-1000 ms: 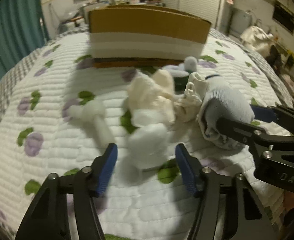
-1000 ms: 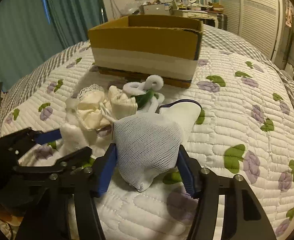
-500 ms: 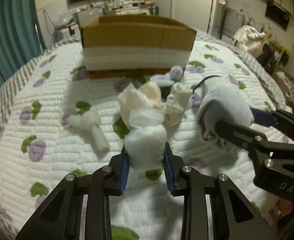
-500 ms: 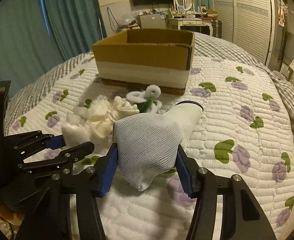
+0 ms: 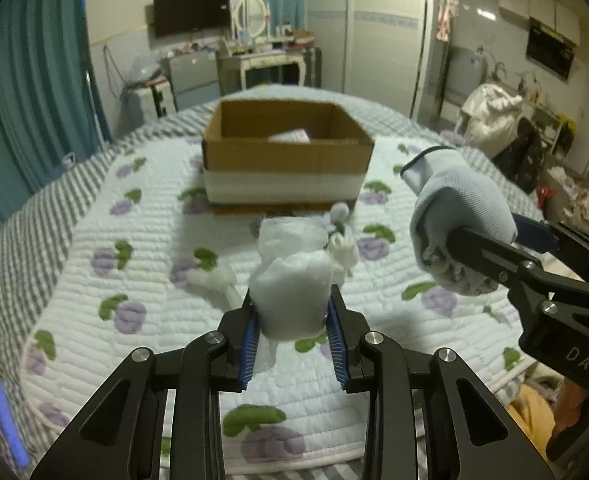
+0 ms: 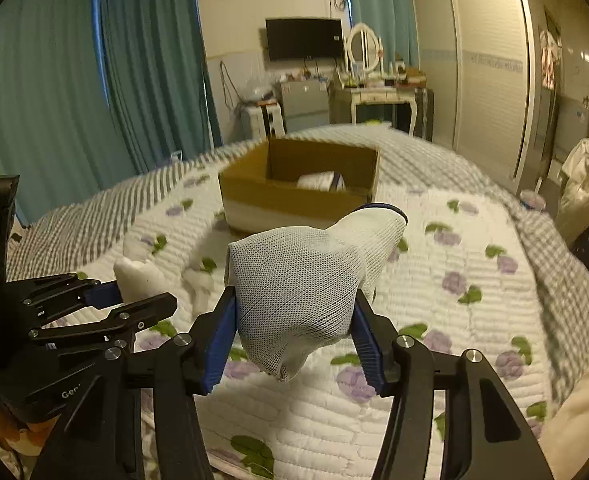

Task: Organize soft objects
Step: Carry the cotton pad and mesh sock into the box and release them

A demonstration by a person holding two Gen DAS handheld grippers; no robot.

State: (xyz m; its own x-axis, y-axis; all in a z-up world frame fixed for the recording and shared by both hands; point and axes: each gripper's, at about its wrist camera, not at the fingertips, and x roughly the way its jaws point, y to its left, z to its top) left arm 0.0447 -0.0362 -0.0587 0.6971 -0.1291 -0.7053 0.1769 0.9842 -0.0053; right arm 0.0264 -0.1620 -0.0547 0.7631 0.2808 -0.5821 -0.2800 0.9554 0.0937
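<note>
My left gripper [image 5: 293, 322] is clamped on one white wad [image 5: 292, 294], my right gripper [image 6: 294, 322] on one mesh glove [image 6: 298, 284], both above the quilt [image 5: 94, 300]. One box [image 5: 288, 160] stands behind, one item inside.

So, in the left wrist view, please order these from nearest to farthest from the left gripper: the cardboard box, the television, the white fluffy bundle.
1. White fluffy bundle: clamped in the left gripper.
2. Cardboard box: on the bed, straight ahead.
3. Television: on the far wall, upper left.
</note>
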